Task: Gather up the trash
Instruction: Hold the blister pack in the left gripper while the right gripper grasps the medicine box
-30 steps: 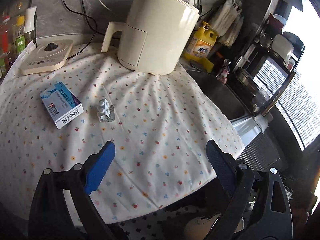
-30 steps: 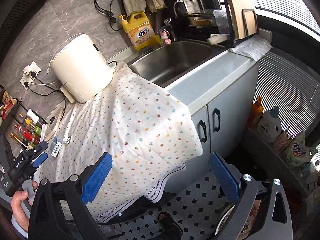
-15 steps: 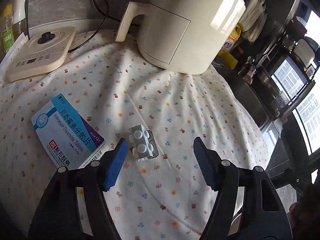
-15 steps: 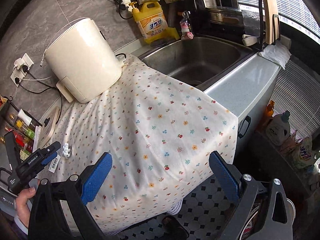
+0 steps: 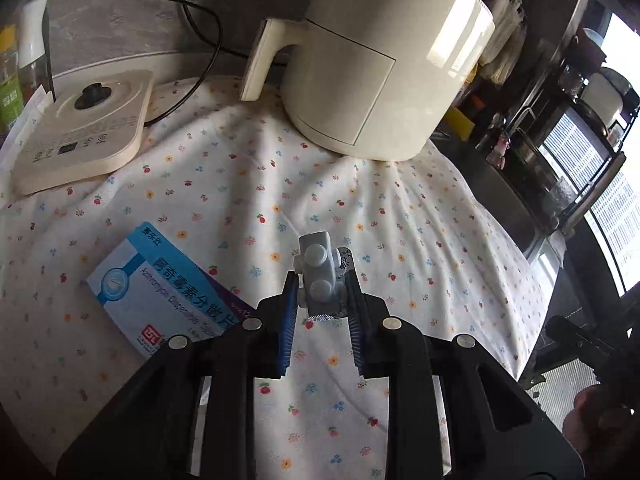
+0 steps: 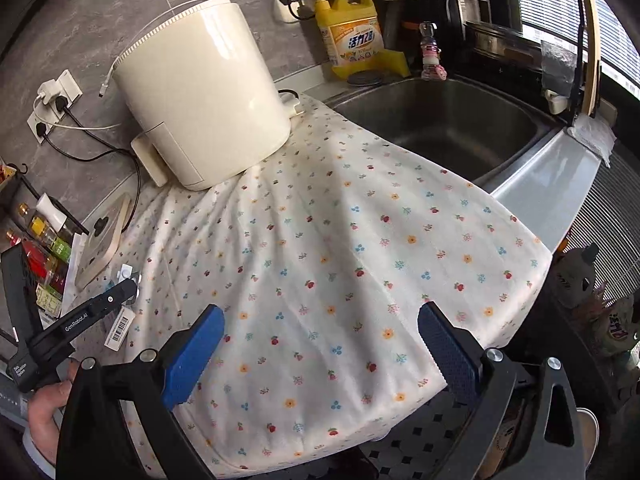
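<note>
The left gripper (image 5: 322,294) points down at the flowered cloth (image 5: 400,216) on the counter, and its jaws are closing on a blister pack (image 5: 320,276). The pack sits between the blue pads (image 5: 289,312), which meet its two sides; its far end sticks out beyond the fingertips. Just left of the pack lies a blue-and-white medicine box (image 5: 160,292), flat on the cloth and partly hidden by the left finger. Farther back stand a cream air fryer (image 5: 380,68) and, to its left, a flat cream kettle base (image 5: 84,128) with a black cord. The right gripper (image 6: 320,354) hangs over the cloth's near edge, fingers wide apart, nothing between them. In its view a hand (image 6: 46,412) holds the left gripper at the far left, near the box. The sink (image 6: 440,128) lies right of the cloth, with a yellow detergent bottle (image 6: 352,32) behind it.
</note>
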Action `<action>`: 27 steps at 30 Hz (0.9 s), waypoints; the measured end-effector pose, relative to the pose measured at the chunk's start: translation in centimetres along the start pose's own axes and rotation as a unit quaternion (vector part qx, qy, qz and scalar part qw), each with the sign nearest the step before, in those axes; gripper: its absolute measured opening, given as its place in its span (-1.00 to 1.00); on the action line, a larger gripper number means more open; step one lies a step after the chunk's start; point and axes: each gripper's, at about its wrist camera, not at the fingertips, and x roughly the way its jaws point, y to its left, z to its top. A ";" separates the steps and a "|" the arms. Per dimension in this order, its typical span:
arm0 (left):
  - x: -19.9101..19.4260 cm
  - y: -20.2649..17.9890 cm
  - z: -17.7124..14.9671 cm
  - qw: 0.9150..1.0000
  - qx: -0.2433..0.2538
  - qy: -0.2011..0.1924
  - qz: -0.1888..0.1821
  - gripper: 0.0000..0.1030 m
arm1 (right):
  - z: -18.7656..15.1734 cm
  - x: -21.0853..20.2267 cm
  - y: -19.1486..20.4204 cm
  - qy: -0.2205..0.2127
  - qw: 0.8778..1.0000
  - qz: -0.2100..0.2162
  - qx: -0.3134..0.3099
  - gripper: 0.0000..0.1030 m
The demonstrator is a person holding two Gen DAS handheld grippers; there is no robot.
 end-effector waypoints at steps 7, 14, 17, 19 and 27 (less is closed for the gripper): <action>-4.1 5.8 -0.1 0.997 -0.051 -0.036 0.037 -0.55 | 0.4 2.6 7.2 0.019 0.995 0.062 -0.079 0.84; -7.8 10.7 -1.8 0.990 -0.101 -0.063 0.076 -0.55 | -0.2 5.1 14.6 0.050 0.977 0.120 -0.167 0.82; -9.0 11.9 -2.8 0.986 -0.119 -0.070 0.088 -0.55 | -0.8 6.0 17.4 0.064 0.967 0.138 -0.204 0.82; -9.5 12.6 -3.5 0.985 -0.128 -0.071 0.094 -0.54 | -1.1 6.6 19.0 0.072 0.960 0.149 -0.227 0.82; -11.4 14.5 -5.8 0.977 -0.162 -0.079 0.115 -0.54 | -2.6 9.5 24.7 0.100 0.925 0.169 -0.325 0.85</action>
